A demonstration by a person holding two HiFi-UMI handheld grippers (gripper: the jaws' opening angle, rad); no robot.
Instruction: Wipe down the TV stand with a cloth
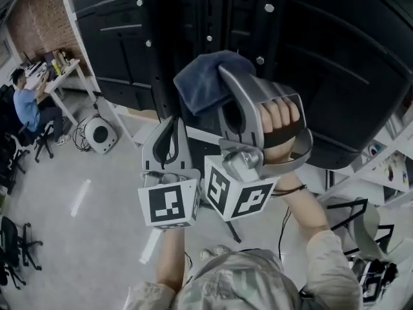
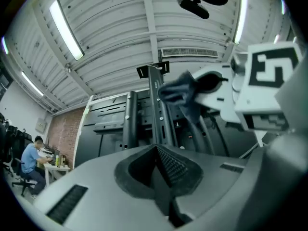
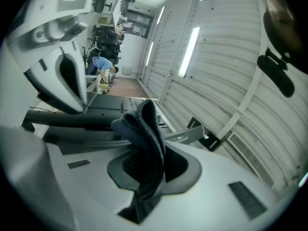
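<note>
The right gripper is clamped on a blue cloth, which bunches above the jaws and hangs in a tail below them. The left gripper is pressed closed, with nothing between its ribbed pads. In the head view the two are held side by side, the right one higher, their marker cubes nearly touching, and a hand grips the right handle. There the cloth is raised in front of the dark uprights of the stand, with the black back of a TV filling the space to the right. Whether the cloth touches the stand cannot be told. The left gripper view shows what the head view flattens: the cloth sits just to the right of a tall holed upright, with the right gripper's pale body behind it. Both gripper views look up at a ribbed white ceiling with strip lights. Only the head view shows the grey floor, where a round white device lies among cables. Beyond it a person sits at a white desk by a brick wall.
</note>
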